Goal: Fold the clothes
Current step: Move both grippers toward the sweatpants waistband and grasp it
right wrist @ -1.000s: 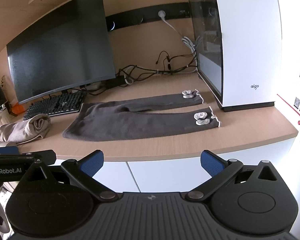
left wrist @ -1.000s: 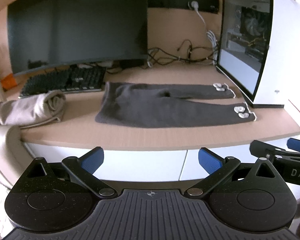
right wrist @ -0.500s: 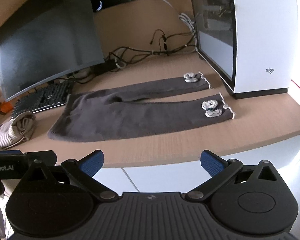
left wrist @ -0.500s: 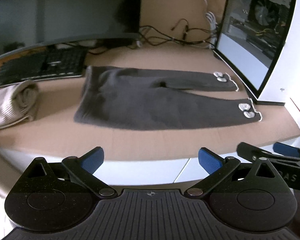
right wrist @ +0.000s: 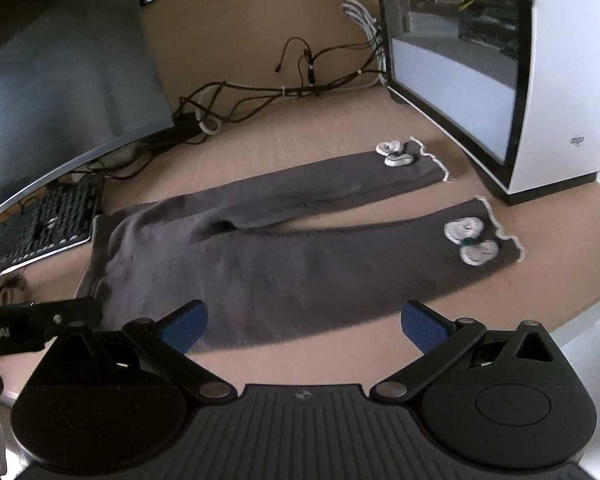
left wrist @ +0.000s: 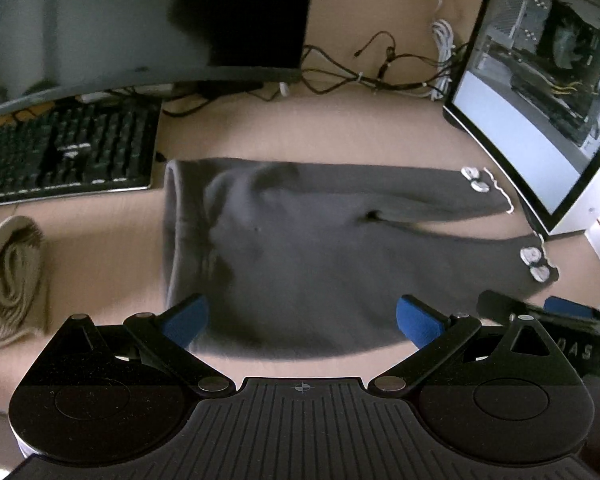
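Fingers [left wrist: 184,318] of both grippers spread wide, empty, poised at near edge of grey trousers [left wrist: 300,248], lying flat on surface [left wrist: 100,248] beside keyboard [left wrist: 60,156]. Approach step; next calls for pinching that edge.

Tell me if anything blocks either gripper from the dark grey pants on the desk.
Nothing visible does. The left gripper and right gripper are both open just short of the dark grey pants, with only bare wooden desk between.
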`<state>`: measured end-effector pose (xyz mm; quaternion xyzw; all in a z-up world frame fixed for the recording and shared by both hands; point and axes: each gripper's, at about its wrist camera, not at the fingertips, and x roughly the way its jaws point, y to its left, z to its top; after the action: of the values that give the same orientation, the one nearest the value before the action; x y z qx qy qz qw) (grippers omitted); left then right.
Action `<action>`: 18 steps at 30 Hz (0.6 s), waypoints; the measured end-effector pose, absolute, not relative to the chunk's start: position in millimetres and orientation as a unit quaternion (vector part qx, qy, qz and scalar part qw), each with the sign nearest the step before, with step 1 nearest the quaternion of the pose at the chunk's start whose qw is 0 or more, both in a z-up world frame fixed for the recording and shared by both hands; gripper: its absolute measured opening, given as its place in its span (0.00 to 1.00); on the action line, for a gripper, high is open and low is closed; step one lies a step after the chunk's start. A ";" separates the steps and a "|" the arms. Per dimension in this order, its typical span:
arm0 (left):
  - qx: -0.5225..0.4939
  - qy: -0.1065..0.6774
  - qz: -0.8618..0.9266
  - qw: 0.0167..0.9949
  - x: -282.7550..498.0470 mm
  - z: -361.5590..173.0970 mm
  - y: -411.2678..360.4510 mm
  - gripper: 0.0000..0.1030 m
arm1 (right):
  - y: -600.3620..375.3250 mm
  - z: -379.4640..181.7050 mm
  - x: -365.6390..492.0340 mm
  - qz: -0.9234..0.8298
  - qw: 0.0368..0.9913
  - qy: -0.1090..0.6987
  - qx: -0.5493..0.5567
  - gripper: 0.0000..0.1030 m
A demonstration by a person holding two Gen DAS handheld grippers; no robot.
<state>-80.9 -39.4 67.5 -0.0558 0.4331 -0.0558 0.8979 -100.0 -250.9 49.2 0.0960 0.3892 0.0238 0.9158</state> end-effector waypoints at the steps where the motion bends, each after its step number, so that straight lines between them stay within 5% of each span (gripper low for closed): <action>1: -0.063 0.439 -0.063 0.894 -72.9 64.2 -34.8 1.00 | -247.4 48.7 -94.5 0.017 0.917 0.387 0.094 1.00; 18: -0.141 0.515 -0.064 0.843 5.3 10.0 -36.0 1.00 | -268.0 24.4 -12.1 0.037 0.904 0.419 0.080 1.00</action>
<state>5.3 -36.0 10.0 -0.1412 0.5155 -0.0641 0.8428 -12.1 -268.0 24.4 0.0797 0.4188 0.0372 0.9038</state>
